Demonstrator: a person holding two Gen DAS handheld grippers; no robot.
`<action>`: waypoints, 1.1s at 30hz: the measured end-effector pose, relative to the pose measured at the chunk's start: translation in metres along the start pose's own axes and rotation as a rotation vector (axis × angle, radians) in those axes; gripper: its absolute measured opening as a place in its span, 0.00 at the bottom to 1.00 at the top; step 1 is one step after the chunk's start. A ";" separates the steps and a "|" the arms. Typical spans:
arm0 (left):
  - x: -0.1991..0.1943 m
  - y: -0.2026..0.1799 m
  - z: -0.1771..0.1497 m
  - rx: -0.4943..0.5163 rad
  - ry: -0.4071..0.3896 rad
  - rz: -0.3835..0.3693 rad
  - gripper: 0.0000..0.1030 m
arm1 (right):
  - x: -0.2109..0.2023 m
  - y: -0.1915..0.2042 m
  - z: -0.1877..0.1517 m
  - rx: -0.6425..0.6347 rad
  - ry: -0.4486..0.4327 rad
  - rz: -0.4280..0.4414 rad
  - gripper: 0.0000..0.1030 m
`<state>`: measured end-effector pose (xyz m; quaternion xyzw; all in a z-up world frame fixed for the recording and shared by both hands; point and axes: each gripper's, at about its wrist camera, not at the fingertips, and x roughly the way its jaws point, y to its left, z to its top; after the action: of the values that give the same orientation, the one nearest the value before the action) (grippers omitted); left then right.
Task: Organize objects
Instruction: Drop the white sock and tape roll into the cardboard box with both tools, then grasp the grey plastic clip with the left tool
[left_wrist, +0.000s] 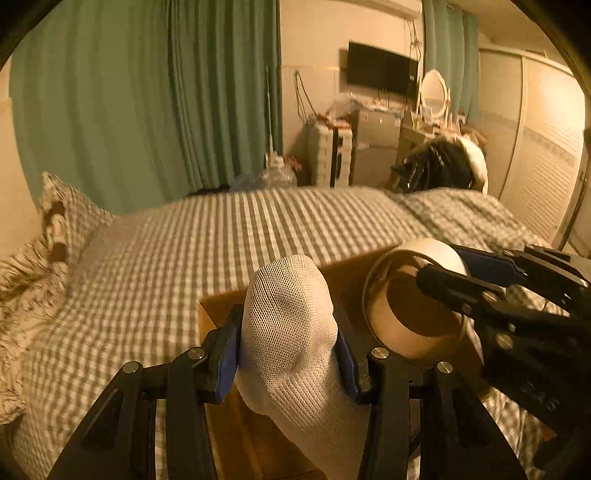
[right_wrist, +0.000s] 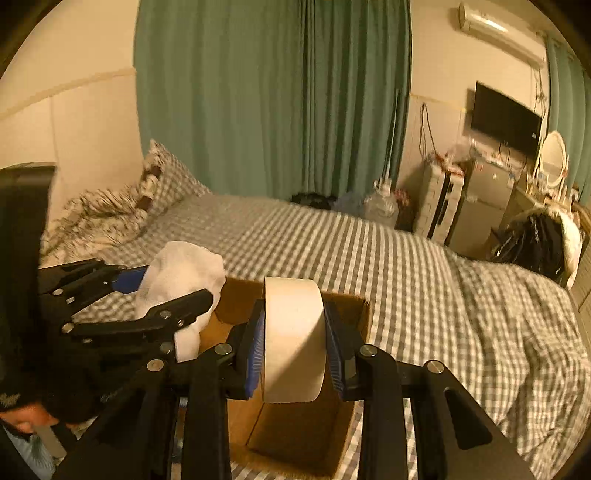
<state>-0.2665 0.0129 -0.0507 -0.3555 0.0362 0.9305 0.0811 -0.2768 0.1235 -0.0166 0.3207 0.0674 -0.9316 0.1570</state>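
At lower centre, the left gripper (left_wrist: 286, 354) clamps a white sock (left_wrist: 291, 332) and the right gripper (right_wrist: 295, 343) pinches a tape roll (right_wrist: 293, 339), both above an open cardboard box (right_wrist: 303, 435). Beyond spreads the checked bed (right_wrist: 406, 266), then green curtains (right_wrist: 273, 96) and, upper right, a dark TV (right_wrist: 504, 118); no writing is legible.

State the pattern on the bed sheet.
The bed sheet has a grey-and-white gingham check, clearest in the right wrist view.

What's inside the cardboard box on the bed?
The cardboard box shows only bare brown floor and walls. The tape roll in the right claw and the sock hide part of its interior.
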 end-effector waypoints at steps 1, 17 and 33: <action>0.008 0.001 -0.003 0.000 0.017 0.001 0.45 | 0.012 -0.002 -0.004 0.007 0.024 -0.003 0.28; -0.039 0.011 -0.016 -0.045 -0.025 0.012 0.92 | -0.039 -0.018 -0.015 0.083 -0.049 -0.014 0.69; -0.198 0.009 -0.088 -0.087 -0.078 0.142 0.95 | -0.219 0.018 -0.057 0.008 -0.110 -0.094 0.83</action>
<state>-0.0655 -0.0314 0.0161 -0.3189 0.0175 0.9476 0.0006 -0.0750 0.1742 0.0739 0.2662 0.0702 -0.9544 0.1154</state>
